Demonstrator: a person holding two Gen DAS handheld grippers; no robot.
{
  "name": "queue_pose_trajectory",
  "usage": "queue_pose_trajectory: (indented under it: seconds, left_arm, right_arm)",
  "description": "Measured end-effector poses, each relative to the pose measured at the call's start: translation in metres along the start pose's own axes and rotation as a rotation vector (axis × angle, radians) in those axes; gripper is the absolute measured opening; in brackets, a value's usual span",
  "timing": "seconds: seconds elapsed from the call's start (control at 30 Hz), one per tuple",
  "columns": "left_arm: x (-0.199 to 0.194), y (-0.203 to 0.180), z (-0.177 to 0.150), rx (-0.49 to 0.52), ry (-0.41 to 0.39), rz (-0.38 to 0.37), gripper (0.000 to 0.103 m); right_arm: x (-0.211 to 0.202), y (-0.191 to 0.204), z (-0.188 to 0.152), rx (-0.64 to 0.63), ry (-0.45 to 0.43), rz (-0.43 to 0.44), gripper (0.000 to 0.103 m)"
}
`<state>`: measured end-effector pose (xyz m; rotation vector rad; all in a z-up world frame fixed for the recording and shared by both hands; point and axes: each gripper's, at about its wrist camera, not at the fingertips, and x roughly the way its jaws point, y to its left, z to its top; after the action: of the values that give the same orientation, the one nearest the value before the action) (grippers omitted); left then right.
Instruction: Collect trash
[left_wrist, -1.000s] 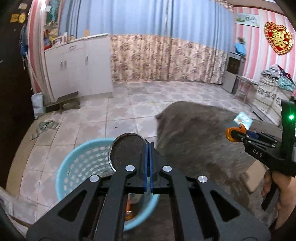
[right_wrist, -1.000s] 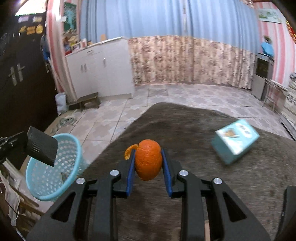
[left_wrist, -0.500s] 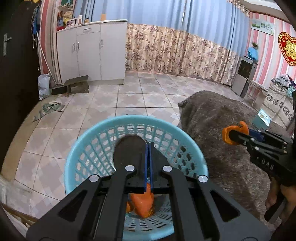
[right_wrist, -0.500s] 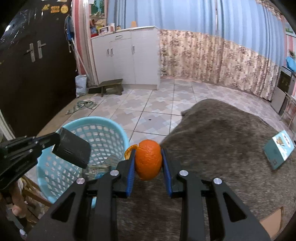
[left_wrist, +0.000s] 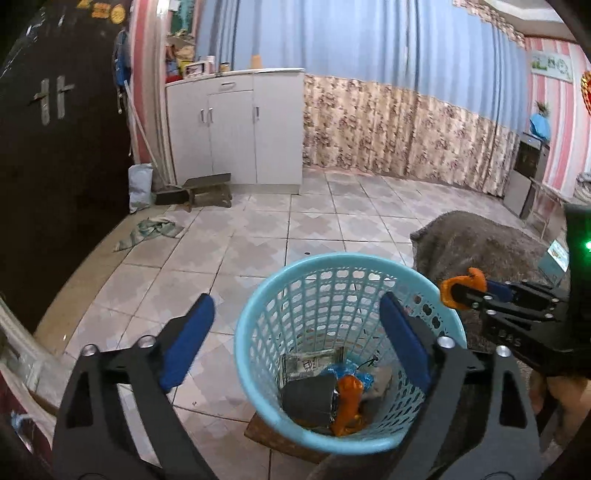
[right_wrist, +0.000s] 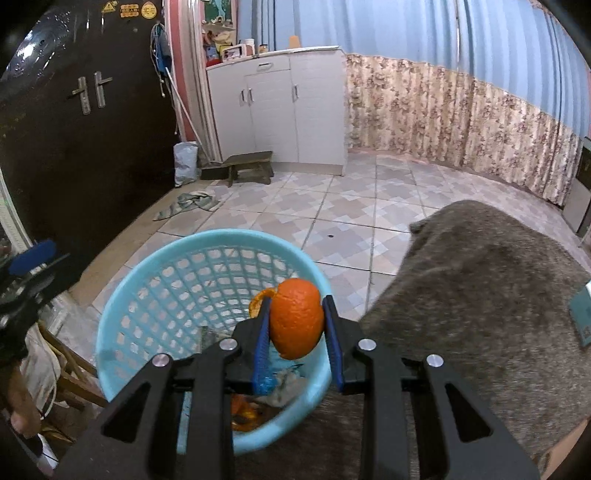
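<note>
My left gripper (left_wrist: 295, 299) hangs over the light-blue mesh basket (left_wrist: 343, 256); its jaws are opening and nothing is between them. In the basket lie a dark grey flat piece (left_wrist: 308, 400), an orange peel scrap (left_wrist: 347, 402), a printed paper (left_wrist: 308, 365) and blue wrapping. My right gripper (right_wrist: 297, 306) is shut on a piece of orange peel (right_wrist: 297, 325), held above the basket's (right_wrist: 221, 234) near right rim. In the left wrist view that right gripper (left_wrist: 461, 291) reaches in from the right with the peel (left_wrist: 476, 277). The left gripper's blue pad (right_wrist: 33, 254) shows at the left edge.
A grey-covered table (right_wrist: 480, 277) stands right of the basket, with a teal box (right_wrist: 583, 314) on it. On the tiled floor are a crumpled cloth (left_wrist: 151, 230), a low stool (left_wrist: 210, 188) and a white cabinet (left_wrist: 236, 125). A dark door (right_wrist: 92, 147) fills the left side.
The left jaws have sprung apart and the dark flat piece they held now lies in the basket. The right gripper has carried the orange peel leftward from the table to above the basket.
</note>
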<state>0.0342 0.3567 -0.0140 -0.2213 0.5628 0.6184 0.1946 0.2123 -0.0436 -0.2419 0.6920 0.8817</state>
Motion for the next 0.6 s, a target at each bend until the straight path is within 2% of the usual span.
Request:
queue_pose_trajectory:
  seconds: [0.1,0.17,0.23,0.37,0.4,0.43,0.5,0.57,0.6]
  left_arm:
    - [-0.004,0.006,-0.005,-0.013,0.001,0.031,0.094]
    - [-0.005,0.009,-0.008,-0.018,0.002,0.056,0.096]
    - [-0.007,0.011,-0.011,-0.029,0.011,0.061,0.096]
    - [-0.009,0.011,-0.012,-0.052,0.010,0.066,0.097]
    - [-0.011,0.010,-0.013,-0.054,0.006,0.067,0.097]
    - [-0.013,0.008,-0.012,-0.055,0.001,0.071,0.097]
    - [-0.017,0.003,-0.012,-0.052,-0.009,0.083,0.097]
    - [-0.022,-0.002,-0.011,-0.044,-0.017,0.088,0.098]
    - [-0.024,-0.005,-0.010,-0.041,-0.015,0.087,0.098]
  right_arm:
    - [0.007,0.011,-0.004,-0.023,0.011,0.012,0.029]
    - [0.009,0.015,-0.005,-0.041,0.008,0.004,0.034]
    - [0.008,0.014,-0.003,-0.028,-0.005,0.009,0.053]
    - [0.002,0.008,0.000,-0.011,-0.024,0.014,0.060]
    - [0.000,0.007,0.000,-0.011,-0.030,0.007,0.066]
    - [-0.003,0.005,0.001,-0.009,-0.040,0.002,0.076]
    - [-0.014,0.000,0.002,-0.002,-0.072,-0.007,0.087]
    - [-0.026,-0.007,0.004,0.005,-0.092,-0.012,0.090]
    - [-0.031,-0.011,0.004,0.010,-0.098,-0.020,0.095]
